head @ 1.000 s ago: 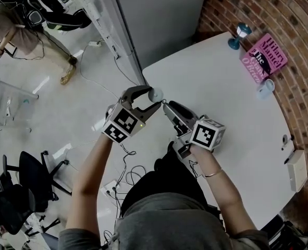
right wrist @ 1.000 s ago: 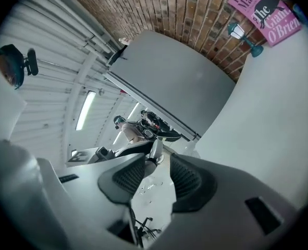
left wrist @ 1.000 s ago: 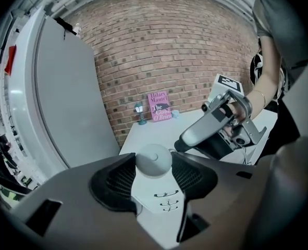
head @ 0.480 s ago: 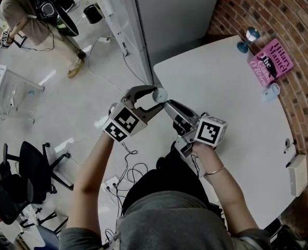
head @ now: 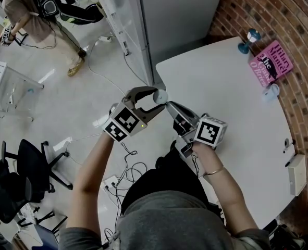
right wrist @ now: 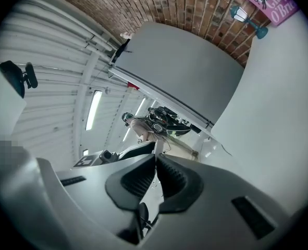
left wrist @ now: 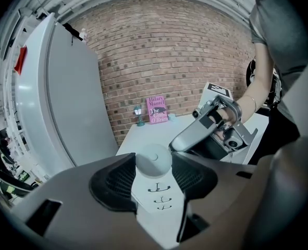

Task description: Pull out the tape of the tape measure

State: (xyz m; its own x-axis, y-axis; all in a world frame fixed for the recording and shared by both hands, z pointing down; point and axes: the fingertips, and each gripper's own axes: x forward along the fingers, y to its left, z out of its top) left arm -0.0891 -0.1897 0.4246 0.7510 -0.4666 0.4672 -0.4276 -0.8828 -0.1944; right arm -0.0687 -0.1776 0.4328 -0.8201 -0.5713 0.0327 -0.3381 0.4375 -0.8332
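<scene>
A small round white tape measure [head: 160,95] is pinched between the jaws of my left gripper [head: 157,98], held in the air just off the white table's [head: 232,103] near corner. The left gripper view shows its case [left wrist: 153,159] squeezed between both ribbed pads. My right gripper [head: 168,104] points its tip at the case's right side, touching or nearly so. Its jaws are closing. In the right gripper view the pads [right wrist: 143,178] meet at the tip [right wrist: 155,158] on what looks like the tape's thin end. The end itself is too small to make out.
A pink book [head: 271,61], a small blue figure [head: 246,39] and a little cup [head: 271,91] stand by the brick wall. A white box [head: 297,173] lies at the table's right edge. A grey partition [head: 180,14] rises behind; chairs [head: 34,171], cables and a person [head: 28,9] are left.
My right gripper's jaws have come together beside the tape measure. Both grippers have stayed about where they were. The left grip is unchanged.
</scene>
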